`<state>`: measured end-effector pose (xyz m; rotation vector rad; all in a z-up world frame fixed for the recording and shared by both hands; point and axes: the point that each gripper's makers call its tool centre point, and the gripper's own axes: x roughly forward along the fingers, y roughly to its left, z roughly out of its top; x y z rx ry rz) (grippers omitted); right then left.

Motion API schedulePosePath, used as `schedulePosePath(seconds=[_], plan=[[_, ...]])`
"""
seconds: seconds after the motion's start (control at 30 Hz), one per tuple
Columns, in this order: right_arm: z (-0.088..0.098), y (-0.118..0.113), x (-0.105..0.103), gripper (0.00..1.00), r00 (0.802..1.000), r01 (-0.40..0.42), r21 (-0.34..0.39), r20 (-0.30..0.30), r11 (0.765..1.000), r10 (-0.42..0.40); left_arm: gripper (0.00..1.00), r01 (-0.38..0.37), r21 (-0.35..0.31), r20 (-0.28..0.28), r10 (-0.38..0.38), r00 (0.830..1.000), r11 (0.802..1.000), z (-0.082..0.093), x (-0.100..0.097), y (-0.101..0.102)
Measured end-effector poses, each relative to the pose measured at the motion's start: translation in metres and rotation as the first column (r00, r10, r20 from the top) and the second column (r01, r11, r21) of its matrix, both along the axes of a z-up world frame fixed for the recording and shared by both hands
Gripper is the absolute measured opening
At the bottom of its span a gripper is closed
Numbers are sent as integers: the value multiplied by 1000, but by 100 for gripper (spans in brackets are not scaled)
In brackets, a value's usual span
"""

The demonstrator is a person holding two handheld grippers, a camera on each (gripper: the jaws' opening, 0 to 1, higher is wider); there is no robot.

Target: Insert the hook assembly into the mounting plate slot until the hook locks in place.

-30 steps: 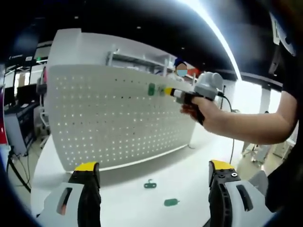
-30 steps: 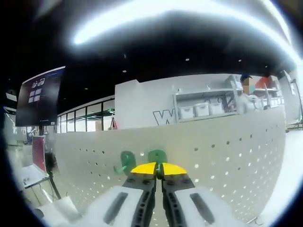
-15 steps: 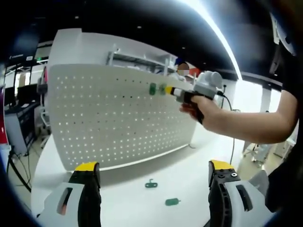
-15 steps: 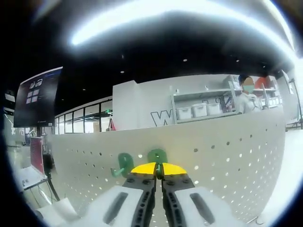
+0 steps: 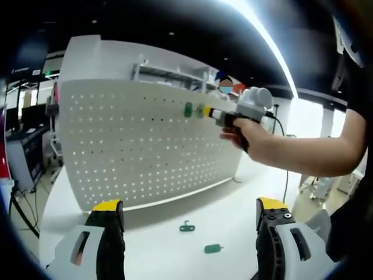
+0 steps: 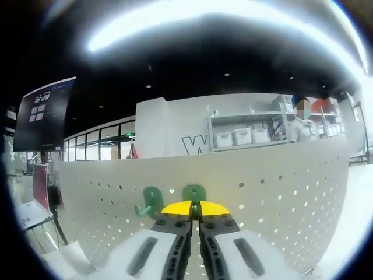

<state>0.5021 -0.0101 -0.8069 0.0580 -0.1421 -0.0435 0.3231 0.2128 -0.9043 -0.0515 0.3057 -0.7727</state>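
At the lower centre of the right gripper view, the right hand-held gripper (image 6: 194, 208) is closed on a green hook (image 6: 194, 193), apparently pressed against the white pegboard (image 6: 280, 192); a second green hook (image 6: 149, 201) is mounted just left. The left hand-held gripper (image 5: 186, 211) is held wide open, empty, above the surface (image 5: 175, 245), where two green pieces (image 5: 186, 227) are seen.

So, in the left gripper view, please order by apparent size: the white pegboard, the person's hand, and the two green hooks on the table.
1. White pegboard, by far largest.
2. Person's hand.
3. The two green hooks on the table: both tiny and alike, so I leave them unranked.
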Motion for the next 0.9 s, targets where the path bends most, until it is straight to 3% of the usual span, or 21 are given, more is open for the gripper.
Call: schedulePosePath(seconds=[0.3,0.4,0.73,0.9], plan=[[-3,1,-1,1,999,7,-27,-39,1000,-8,96,10,5,-10,-10,1000,1000,0,-5,0],[-2,-2,-1,8,999,8,-2,-42,1000,-8,97,14,72,15,-15,1000,997,0,-7,4],[23,-3,-13,14,1000,-25,32,3,999,25,97,-1,63,-2,1,1000,998,-1,-11,9],[33,-5,-25,14,999,-45,7,10,999,45,97,-9,63,-11,10,1000,998,-3,-15,11]])
